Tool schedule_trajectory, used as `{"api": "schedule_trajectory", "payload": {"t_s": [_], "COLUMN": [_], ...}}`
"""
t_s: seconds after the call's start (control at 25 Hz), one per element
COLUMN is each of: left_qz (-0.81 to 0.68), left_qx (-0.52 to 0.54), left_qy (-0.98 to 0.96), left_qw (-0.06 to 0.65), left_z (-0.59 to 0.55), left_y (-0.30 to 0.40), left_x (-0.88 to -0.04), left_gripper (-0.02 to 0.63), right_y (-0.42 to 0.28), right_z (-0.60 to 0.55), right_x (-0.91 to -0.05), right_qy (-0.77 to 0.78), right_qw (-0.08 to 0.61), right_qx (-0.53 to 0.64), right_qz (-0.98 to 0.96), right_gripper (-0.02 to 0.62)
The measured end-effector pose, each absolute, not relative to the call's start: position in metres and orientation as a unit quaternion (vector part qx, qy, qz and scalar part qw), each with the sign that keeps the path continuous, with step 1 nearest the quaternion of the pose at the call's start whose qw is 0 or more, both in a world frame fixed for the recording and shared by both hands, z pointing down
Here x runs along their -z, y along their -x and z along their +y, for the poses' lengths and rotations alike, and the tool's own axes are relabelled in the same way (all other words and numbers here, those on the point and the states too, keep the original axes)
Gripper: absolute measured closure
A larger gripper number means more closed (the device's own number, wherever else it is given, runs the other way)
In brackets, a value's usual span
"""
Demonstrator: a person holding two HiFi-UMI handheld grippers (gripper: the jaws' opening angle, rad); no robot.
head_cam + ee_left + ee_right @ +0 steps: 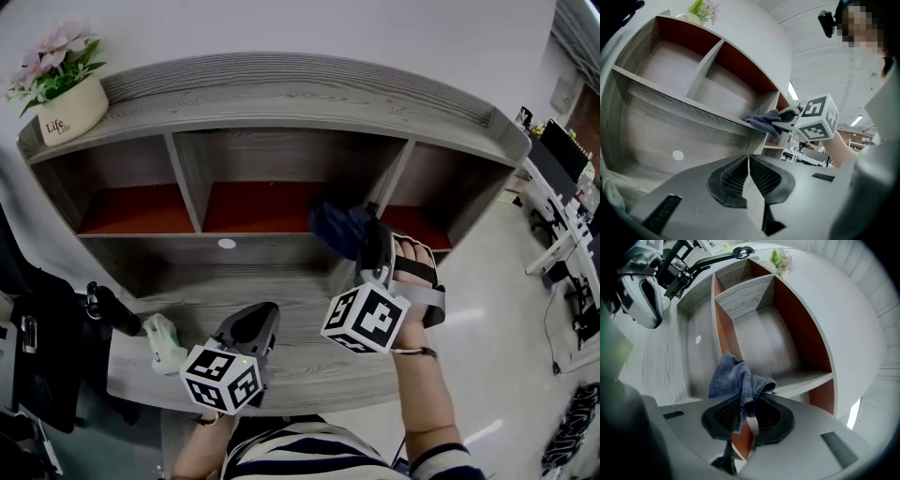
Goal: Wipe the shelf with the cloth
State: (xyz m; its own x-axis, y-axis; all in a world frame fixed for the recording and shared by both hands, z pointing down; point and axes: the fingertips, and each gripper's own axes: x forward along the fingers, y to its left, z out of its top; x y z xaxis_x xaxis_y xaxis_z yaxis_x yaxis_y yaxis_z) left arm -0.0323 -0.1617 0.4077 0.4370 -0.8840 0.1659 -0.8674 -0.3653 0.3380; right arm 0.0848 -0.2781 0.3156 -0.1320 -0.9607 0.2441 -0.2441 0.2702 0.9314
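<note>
The right gripper (368,236) pinches a blue cloth (337,228) between its jaws, a fold hanging down past them. The cloth rests against the front edge of the wooden shelf (281,94), at the divider between the middle and right compartments. The left gripper (255,319) is lower, over the desk (309,366) near its front edge, jaws pressed together with nothing between them. A flower pot (70,111) stands on the shelf's top left corner.
</note>
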Motion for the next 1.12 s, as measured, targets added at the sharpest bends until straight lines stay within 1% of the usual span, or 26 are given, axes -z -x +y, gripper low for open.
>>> {"api": "schedule_trajectory", "payload": {"t_s": [0.16, 0.4, 0.92, 1.12], "left_qz": [-0.530, -0.529, -0.524, -0.534], "left_qx": [0.022, 0.023, 0.017, 0.018], "left_qy": [-0.826, -0.827, -0.831, -0.825], "left_qw": [0.192, 0.190, 0.185, 0.184], "left_z": [-0.161, -0.162, -0.165, -0.164], "left_y": [0.033, 0.030, 0.013, 0.017], "left_x": [-0.408, -0.406, -0.404, -0.403], "left_gripper": [0.582, 0.581, 0.581, 0.581], "right_y": [-0.096, -0.125, -0.202, -0.198], "right_z": [-0.270, -0.250, -0.238, -0.230], "right_x": [-0.308, -0.276, -0.231, -0.207], "right_qy": [-0.481, -0.499, -0.543, -0.523], "right_qw": [0.419, 0.298, 0.187, 0.132], "right_qx": [0.347, 0.265, 0.199, 0.210], "right_qz": [-0.688, -0.769, -0.794, -0.816], "right_gripper": [0.520, 0.520, 0.520, 0.520]}}
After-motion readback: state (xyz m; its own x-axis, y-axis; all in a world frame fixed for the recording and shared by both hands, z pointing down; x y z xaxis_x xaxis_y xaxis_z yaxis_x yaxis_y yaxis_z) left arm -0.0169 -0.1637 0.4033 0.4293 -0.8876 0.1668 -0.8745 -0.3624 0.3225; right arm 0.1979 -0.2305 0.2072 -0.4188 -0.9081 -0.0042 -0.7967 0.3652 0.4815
